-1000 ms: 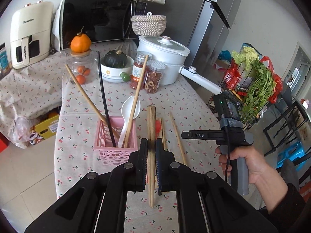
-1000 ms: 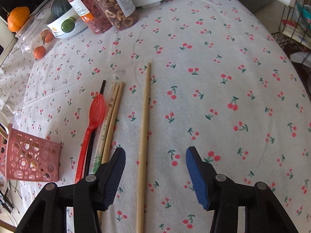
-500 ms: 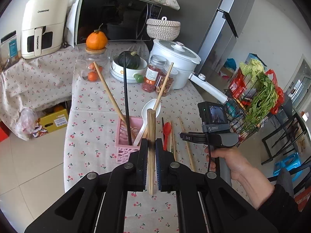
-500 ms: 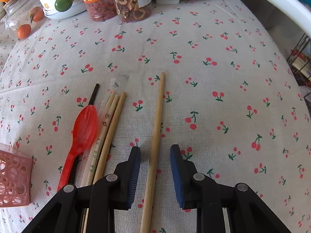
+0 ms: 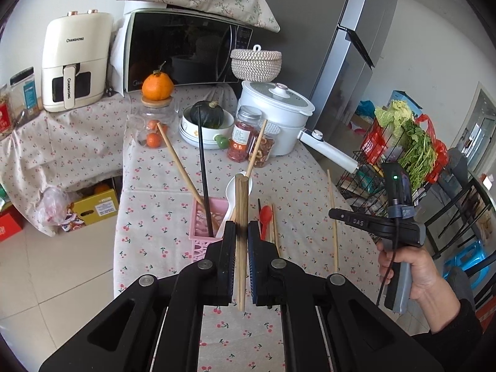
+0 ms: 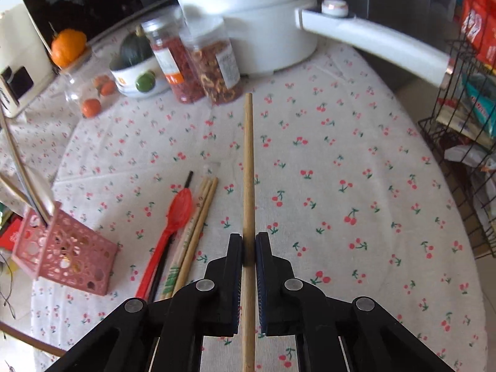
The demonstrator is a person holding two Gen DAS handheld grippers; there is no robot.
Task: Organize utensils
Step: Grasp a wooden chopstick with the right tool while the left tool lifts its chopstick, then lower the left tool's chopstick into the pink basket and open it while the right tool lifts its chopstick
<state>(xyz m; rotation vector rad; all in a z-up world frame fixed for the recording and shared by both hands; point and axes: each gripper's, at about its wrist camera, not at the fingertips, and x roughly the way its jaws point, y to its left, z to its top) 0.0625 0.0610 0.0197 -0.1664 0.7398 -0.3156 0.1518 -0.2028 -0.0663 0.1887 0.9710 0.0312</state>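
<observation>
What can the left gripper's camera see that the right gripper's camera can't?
Only the left view shows the air fryer, the woven basket and the person's hand. Only the right view shows the right gripper shut on a single chopstick. Both show the pink basket, red spoon and white pot.

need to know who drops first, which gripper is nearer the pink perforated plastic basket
Left. The left gripper, shut on a pair of wooden chopsticks, hangs right by the pink perforated plastic basket. The right gripper, holding a single wooden chopstick, is off to its right.
</observation>
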